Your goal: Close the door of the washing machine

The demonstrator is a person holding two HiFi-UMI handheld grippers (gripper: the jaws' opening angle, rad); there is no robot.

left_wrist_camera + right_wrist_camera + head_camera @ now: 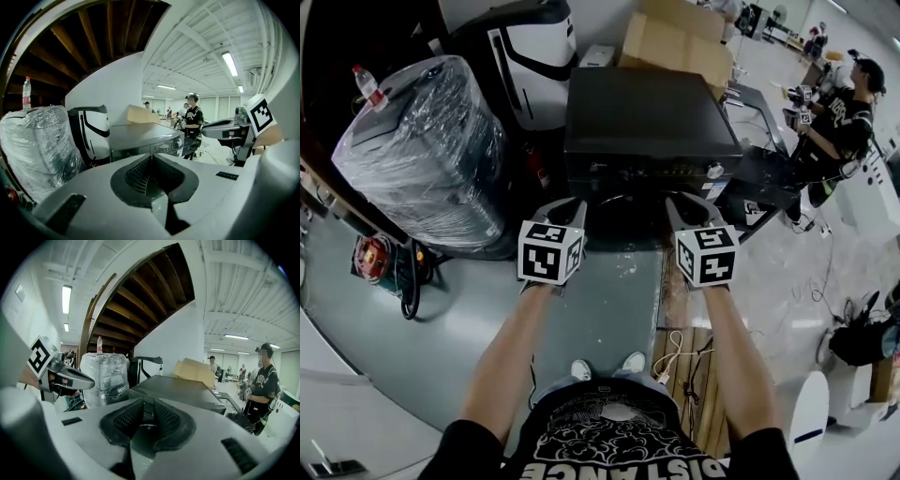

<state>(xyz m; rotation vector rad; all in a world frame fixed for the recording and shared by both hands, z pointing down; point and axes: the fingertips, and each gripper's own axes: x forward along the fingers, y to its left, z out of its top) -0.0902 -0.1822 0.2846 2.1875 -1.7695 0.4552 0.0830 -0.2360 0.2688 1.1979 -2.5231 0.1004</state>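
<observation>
While the left gripper [565, 204], jaws together, and the right gripper [684, 204], jaws slightly apart, hover empty before the washer [647, 122], whose door cannot be made out, neither grips anything, presumably because closing needs only a push.

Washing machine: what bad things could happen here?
1. Loose cables lie on the floor right by the white shoes, so a step could snag them.
2. Another person stands near the right side of the washing machine and might get bumped.
3. A bottle stands on top of the wrapped bundle to the left. A knock could probably tip it over.
</observation>
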